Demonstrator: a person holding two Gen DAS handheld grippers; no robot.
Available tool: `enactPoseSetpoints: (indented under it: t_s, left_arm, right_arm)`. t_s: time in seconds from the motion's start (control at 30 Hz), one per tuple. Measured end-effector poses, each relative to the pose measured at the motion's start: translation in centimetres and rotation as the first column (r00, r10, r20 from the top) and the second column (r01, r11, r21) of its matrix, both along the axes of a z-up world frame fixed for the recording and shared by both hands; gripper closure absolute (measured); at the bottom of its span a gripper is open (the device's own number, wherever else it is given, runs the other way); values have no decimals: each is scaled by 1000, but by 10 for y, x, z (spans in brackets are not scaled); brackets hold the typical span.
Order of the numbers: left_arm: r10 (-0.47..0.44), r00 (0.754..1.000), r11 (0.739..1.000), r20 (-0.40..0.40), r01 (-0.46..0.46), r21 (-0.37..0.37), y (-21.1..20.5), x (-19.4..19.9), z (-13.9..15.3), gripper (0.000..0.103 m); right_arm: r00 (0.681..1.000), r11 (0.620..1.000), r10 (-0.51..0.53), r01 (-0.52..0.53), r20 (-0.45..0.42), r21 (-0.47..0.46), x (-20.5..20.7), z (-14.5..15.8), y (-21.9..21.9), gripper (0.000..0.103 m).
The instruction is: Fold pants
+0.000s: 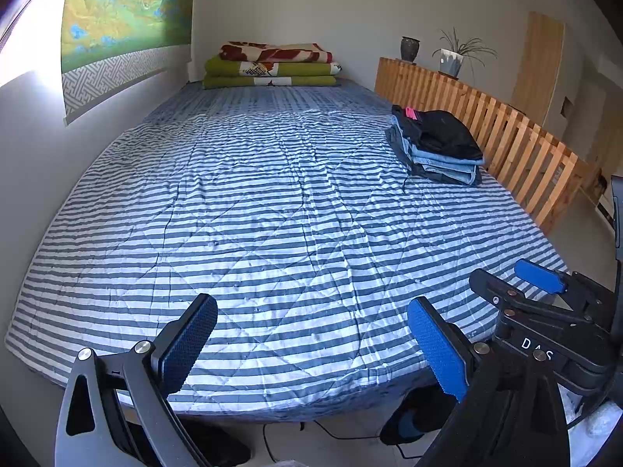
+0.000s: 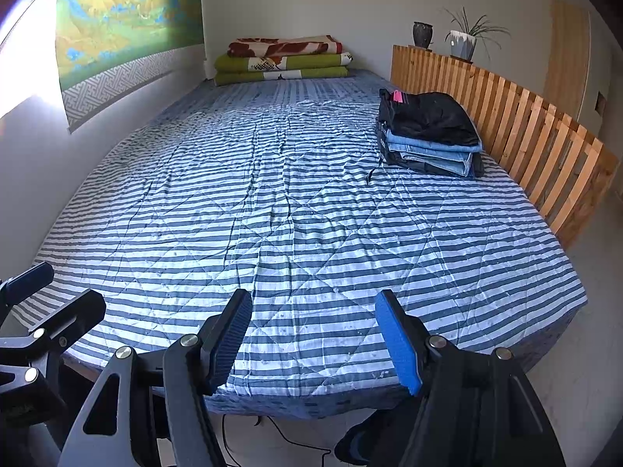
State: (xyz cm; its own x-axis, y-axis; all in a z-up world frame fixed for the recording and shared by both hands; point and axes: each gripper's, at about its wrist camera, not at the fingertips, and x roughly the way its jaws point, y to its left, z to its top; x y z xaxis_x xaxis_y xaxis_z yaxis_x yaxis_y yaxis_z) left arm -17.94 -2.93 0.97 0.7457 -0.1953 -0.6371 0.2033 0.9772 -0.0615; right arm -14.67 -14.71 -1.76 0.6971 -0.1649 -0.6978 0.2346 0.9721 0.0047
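Both the left gripper and right gripper hang released at the bed's near edge, well apart from the folded pants stack, whose lower pieces are hard to distinguish.

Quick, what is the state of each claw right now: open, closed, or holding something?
Left claw: open, holding nothing, above the near edge of the striped bed.
Right claw: open, holding nothing.

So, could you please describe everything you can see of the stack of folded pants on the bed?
The stack of folded pants lies on the striped quilt, on the bed's right side beside the wooden slat rail. Black garments lie on top, light blue denim beneath, something darker at the bottom. A pink tag shows at the far edge, and a thin dark cord trails onto the quilt. Nothing else touches it.
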Motion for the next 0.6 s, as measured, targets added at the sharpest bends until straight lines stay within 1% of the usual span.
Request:
enactPoseSetpoints:
  t_s: [0.6]
  left_arm:
    - [2,1000,1000,-6,-2,-2,4,3,-2,2]
  right_arm:
    - [1000,1000,5,-5,-10,5,3,-4,-1,41]
